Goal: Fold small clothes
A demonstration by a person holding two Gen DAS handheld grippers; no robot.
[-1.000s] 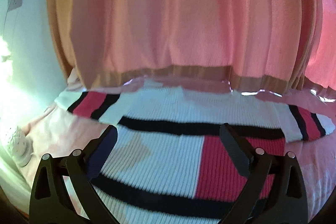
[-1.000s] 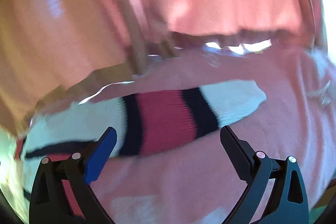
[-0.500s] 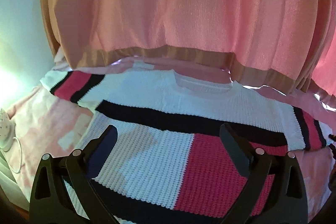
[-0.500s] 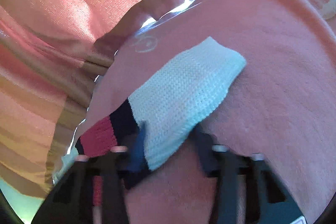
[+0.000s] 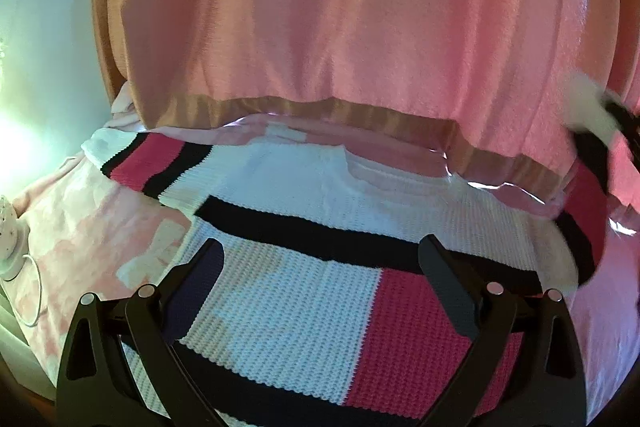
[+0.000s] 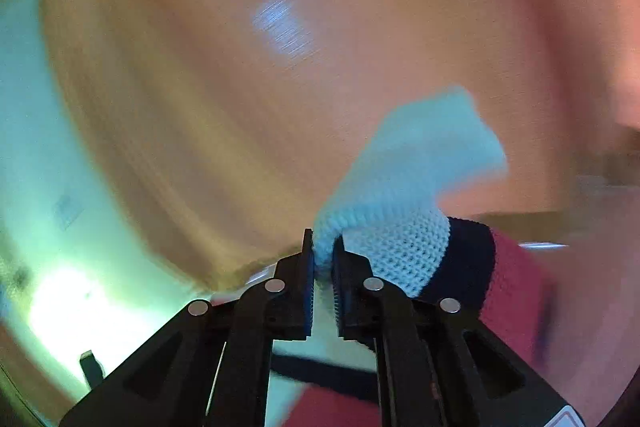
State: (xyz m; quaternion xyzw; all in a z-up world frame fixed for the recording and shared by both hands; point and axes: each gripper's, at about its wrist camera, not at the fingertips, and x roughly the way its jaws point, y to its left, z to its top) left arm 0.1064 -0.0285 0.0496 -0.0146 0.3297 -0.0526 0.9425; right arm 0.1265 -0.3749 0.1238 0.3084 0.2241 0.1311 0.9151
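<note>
A pink curtain [image 5: 340, 39] with a tan hem hangs behind a bed covered in a pink blotched sheet [image 5: 84, 227], and the knitted sweater [image 5: 304, 291], white with black bands and a magenta block, lies flat on that sheet just below the curtain's hem. It looks light, thick and floppy, a loose open knit that should drape and stretch rather than hold a crease, so the firm ribbed edges, cuff, hem or shoulder seam, seem the safest places to pinch. The right hand-held gripper [image 6: 323, 259] has just been closing and is now clenched on the white cuff of the right sleeve [image 6: 404, 187], which stands lifted and bent over against the curtain. The left hand-held gripper [image 5: 320, 267] hovers over the sweater's chest with its jaws spread wide and nothing between them. Only the left view shows the whole body, the neckline and the far sleeve [image 5: 156, 167] still spread flat; only the right view shows the pinch itself, though its background is smeared.
</note>
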